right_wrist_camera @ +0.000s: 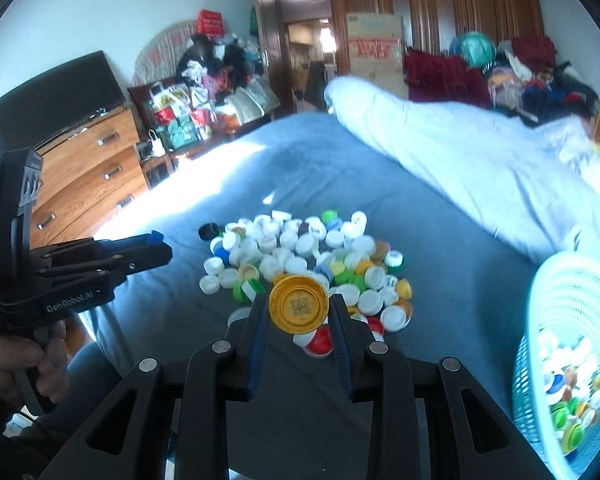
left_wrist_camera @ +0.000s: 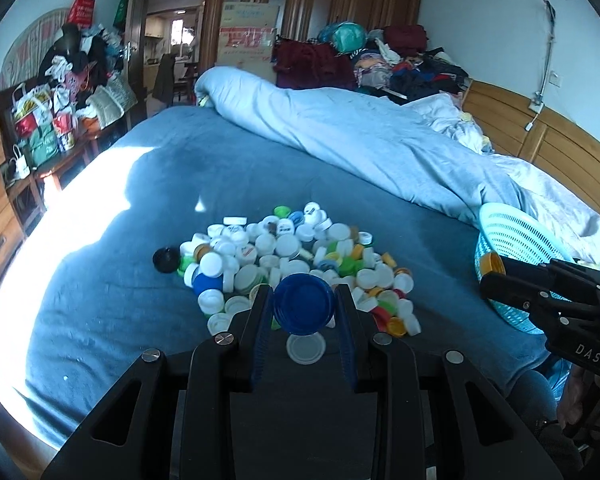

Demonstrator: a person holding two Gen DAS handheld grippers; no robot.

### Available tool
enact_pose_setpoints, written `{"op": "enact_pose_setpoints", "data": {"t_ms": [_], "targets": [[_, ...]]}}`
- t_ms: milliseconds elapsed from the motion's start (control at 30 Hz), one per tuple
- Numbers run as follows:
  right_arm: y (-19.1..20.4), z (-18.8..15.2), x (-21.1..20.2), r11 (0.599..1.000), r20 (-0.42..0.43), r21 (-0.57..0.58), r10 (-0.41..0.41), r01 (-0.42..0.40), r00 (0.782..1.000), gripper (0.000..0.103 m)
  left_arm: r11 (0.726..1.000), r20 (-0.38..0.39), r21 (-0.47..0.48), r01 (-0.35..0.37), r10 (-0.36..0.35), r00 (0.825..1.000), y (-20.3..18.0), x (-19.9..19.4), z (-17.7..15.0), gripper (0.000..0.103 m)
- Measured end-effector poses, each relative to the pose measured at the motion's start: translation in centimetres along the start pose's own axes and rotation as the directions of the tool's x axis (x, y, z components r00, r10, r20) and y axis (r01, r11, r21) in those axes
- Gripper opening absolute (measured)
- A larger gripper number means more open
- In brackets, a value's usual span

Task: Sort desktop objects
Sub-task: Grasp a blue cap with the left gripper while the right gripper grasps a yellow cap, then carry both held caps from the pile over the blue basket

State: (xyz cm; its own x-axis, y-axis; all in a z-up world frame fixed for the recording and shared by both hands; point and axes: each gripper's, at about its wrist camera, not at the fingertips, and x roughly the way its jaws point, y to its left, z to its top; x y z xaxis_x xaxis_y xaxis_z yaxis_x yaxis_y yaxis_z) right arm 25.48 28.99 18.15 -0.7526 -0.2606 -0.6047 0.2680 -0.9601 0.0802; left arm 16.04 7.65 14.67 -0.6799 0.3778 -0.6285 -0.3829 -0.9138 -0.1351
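A heap of bottle caps (left_wrist_camera: 292,256), mostly white with green, yellow and red ones, lies on the blue bedsheet (left_wrist_camera: 112,292). My left gripper (left_wrist_camera: 304,308) is shut on a dark blue cap (left_wrist_camera: 303,309), raised above the heap's near edge. My right gripper (right_wrist_camera: 299,310) is shut on a yellow cap (right_wrist_camera: 299,309) with a QR code, also lifted over the heap (right_wrist_camera: 308,256). From the left wrist view the right gripper (left_wrist_camera: 490,276) shows at the right with the yellow cap (left_wrist_camera: 492,263), in front of the basket. The left gripper (right_wrist_camera: 158,246) appears at the left of the right wrist view.
A light blue mesh basket (right_wrist_camera: 572,300) with several caps inside stands at the right on the bed; it also shows as the basket (left_wrist_camera: 512,236). A rolled pale duvet (left_wrist_camera: 360,136) lies behind the heap. A black cap (left_wrist_camera: 166,259) sits left of the heap. A hand (right_wrist_camera: 8,360) holds the left gripper.
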Motion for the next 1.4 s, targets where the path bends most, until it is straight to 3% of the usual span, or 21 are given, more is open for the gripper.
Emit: {"op": "enact_pose_setpoints", "data": {"t_ms": [900,1400], "targets": [[-7.4,0.2,-8.3,0.989,0.088,0.076,-0.135,0.129,0.987,0.033,0.982,-0.012,0.173,0.082,-0.081,0.997,-11.9,0.9,4.3,0.026],[-13.6,-0.3,-11.7,0.965,0.082,0.143,-0.231,0.218,0.97,0.033,0.96,-0.057,0.247,0.136,-0.125,0.99,-18.2,3.1,5.1,0.026]]}}
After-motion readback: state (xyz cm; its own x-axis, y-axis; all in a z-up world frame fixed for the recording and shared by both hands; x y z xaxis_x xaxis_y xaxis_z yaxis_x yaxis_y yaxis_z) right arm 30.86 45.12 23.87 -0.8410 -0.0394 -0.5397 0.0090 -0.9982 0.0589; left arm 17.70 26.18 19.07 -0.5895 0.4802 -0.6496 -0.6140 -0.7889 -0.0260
